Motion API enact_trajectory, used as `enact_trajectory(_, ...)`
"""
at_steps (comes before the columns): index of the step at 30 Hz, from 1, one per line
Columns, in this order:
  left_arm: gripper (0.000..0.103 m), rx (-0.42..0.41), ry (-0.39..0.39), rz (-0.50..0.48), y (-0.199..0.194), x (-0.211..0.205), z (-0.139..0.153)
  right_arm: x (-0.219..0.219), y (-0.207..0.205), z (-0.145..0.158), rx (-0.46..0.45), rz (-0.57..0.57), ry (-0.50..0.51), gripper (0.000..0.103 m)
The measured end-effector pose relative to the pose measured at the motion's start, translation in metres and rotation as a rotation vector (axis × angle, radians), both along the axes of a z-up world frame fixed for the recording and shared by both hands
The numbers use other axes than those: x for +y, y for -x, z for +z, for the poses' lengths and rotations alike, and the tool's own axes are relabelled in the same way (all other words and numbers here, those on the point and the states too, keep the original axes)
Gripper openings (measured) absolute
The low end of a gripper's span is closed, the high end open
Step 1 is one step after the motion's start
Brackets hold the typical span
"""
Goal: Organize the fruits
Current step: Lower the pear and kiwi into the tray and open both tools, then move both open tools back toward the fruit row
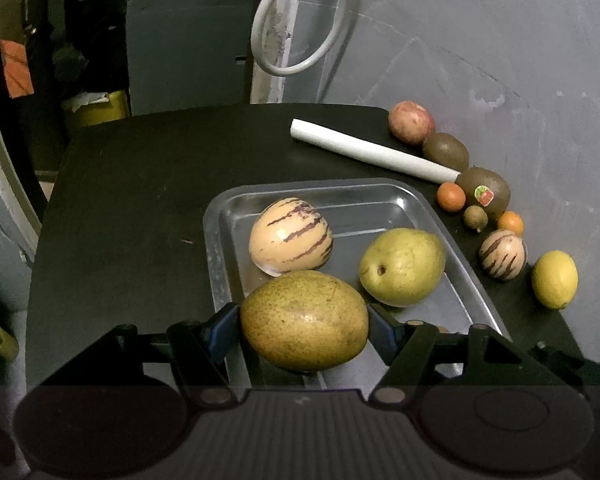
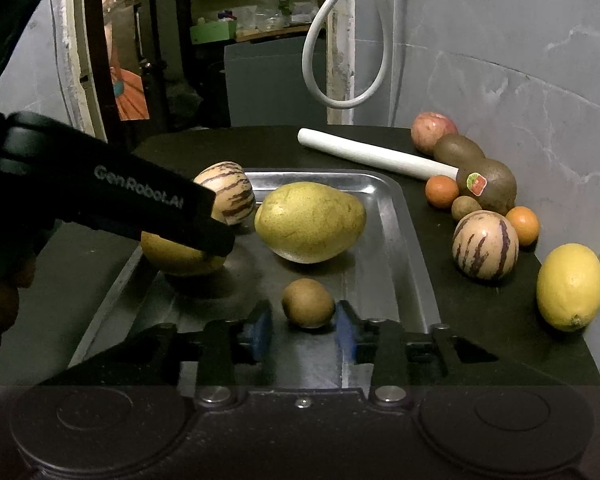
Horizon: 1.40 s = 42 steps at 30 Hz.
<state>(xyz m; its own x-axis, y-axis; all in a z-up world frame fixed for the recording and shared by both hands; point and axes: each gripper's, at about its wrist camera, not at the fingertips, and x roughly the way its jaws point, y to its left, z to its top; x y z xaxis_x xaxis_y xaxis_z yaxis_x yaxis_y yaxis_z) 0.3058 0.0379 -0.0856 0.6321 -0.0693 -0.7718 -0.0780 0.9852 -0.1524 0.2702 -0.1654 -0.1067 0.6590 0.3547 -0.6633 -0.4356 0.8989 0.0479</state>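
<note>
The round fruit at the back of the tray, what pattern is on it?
Cream fruit with purple stripes, clearest in the left wrist view.

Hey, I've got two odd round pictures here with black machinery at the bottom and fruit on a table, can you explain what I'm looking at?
Those are two hand-held grippers, each with a wide-angle camera looking forward along its jaws; a person holds one in each hand. One picture comes from the left gripper, the other from the right gripper.

The left one is shut on a big speckled mango above a metal tray. The right one's jaws stand open around a small kiwi lying in the tray.

Also in the tray: a yellow-green pear and a striped melon. On the dark table beside it lie a lemon, more kiwis, small oranges and a white tube.
</note>
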Motion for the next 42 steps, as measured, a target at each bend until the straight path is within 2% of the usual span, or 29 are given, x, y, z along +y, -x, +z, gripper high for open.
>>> enact_trajectory(5,0.074,-0.006,0.017,-0.021,0.001,0.005,0.002,-0.003,0.009,0.006,-0.008,-0.012,-0.002,0.055)
enact_trajectory(11,0.081,-0.037,0.042,-0.028,0.01,0.011,0.014,-0.013,0.028,0.021,-0.031,-0.051,-0.011,0.069)
enact_trajectory(18,0.098,-0.071,0.049,-0.038,0.043,0.012,0.03,-0.025,0.06,0.041,-0.061,-0.097,-0.02,0.084)
enact_trajectory(22,0.102,-0.069,0.044,-0.031,0.067,0.016,0.035,-0.033,0.079,0.052,-0.076,-0.125,-0.015,0.094)
enact_trajectory(32,0.102,-0.021,0.032,-0.067,0.118,0.021,0.024,-0.062,0.128,0.056,-0.051,-0.243,0.016,0.102)
enact_trajectory(38,0.102,0.021,0.068,-0.071,0.133,0.019,0.013,-0.083,0.139,0.054,-0.045,-0.337,0.038,0.102)
enact_trajectory(42,0.102,0.026,0.071,-0.109,0.138,0.011,0.013,-0.094,0.14,0.053,-0.043,-0.4,0.058,0.102)
